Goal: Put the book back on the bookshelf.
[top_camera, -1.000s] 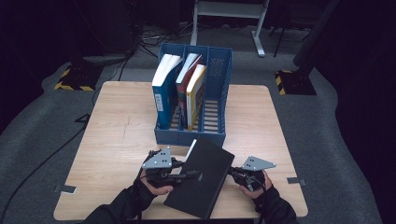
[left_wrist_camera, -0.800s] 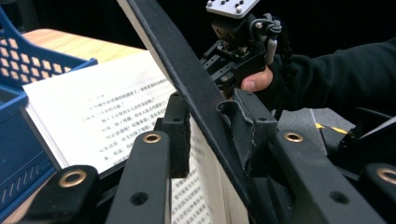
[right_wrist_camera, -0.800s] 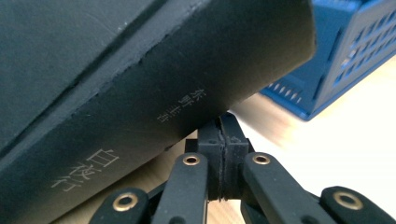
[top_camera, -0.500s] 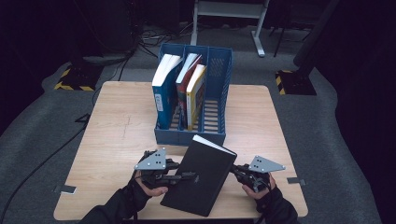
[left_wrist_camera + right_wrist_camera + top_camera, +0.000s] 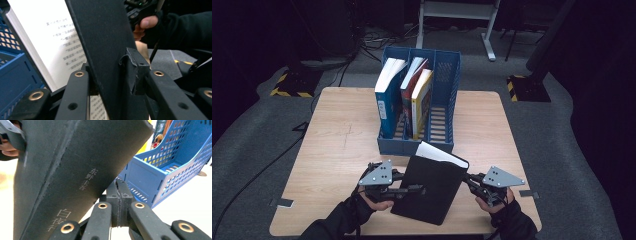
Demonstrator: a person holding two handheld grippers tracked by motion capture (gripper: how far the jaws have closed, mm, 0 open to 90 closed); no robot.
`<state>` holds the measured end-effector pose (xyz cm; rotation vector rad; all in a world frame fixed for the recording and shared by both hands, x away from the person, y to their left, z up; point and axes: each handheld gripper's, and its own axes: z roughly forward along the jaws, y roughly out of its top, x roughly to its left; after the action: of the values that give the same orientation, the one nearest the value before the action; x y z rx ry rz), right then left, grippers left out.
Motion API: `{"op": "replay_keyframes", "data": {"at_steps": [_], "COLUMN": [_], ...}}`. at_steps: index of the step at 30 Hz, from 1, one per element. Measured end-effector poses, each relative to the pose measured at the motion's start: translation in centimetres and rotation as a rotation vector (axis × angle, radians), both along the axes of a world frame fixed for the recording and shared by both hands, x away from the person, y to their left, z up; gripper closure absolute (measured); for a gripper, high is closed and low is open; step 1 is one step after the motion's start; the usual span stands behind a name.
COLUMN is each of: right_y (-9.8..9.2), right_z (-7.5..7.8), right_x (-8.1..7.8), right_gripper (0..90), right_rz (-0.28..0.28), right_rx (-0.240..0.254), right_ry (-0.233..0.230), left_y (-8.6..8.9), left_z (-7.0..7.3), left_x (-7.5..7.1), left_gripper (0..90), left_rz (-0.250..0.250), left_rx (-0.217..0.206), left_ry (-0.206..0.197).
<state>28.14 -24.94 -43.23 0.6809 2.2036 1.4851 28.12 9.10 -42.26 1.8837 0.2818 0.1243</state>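
Observation:
A black book [image 5: 432, 187] stands tilted off the table's front middle, its white pages [image 5: 439, 152] showing along the top. My left gripper [image 5: 417, 190] is shut on its left side; in the left gripper view the black cover [image 5: 105, 37] sits pinched between the jaws of that gripper [image 5: 107, 75], with printed pages [image 5: 57, 42] behind. My right gripper [image 5: 468, 180] is shut with nothing between its fingers. In the right gripper view its closed tips [image 5: 120, 192] touch the book's [image 5: 62, 165] lower edge near the spine.
A blue slotted file holder [image 5: 447, 55] stands just behind the book on the wooden table [image 5: 337, 135]. It holds a blue book [image 5: 384, 100], a red one [image 5: 412, 82] and a yellow one [image 5: 421, 100]; its right slot is free. Cables and a stand lie beyond the table.
The black book has tipped up from nearly flat to steeper, and its white pages now show. The right gripper has risen with the book's right side. The left hand stayed put.

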Motion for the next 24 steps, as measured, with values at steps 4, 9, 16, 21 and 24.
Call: {"op": "replay_keyframes", "data": {"at_steps": [4, 9, 16, 21, 24], "right_y": [-0.2, -0.3, -0.1, 0.0, 0.0], "right_z": [0.6, 1.1, 1.6, 1.7, 1.9], "right_x": [-0.3, -0.7, -1.2, -1.3, -1.5], "right_gripper": [90.0, 90.0, 90.0, 90.0, 90.0], "right_rz": [-0.002, 0.005, 0.009, 0.014, 0.021], "right_rx": [-0.001, -0.012, -0.03, -0.037, -0.045], "right_ry": [-0.03, -0.05, -0.074, -0.084, -0.094], "left_y": [-0.2, -0.3, -0.4, -0.5, -0.6], "left_z": [0.0, -0.2, -0.3, -0.4, -0.6], "left_x": [0.1, 0.4, 0.3, 0.4, 0.3], "left_gripper": [65.9, 64.0, 62.3, 58.6, 57.7], "left_rz": [0.009, 0.023, 0.031, 0.048, 0.055], "left_rx": [0.005, 0.018, 0.028, 0.037, 0.039], "left_ry": [-0.012, -0.02, -0.027, -0.042, -0.042]}}
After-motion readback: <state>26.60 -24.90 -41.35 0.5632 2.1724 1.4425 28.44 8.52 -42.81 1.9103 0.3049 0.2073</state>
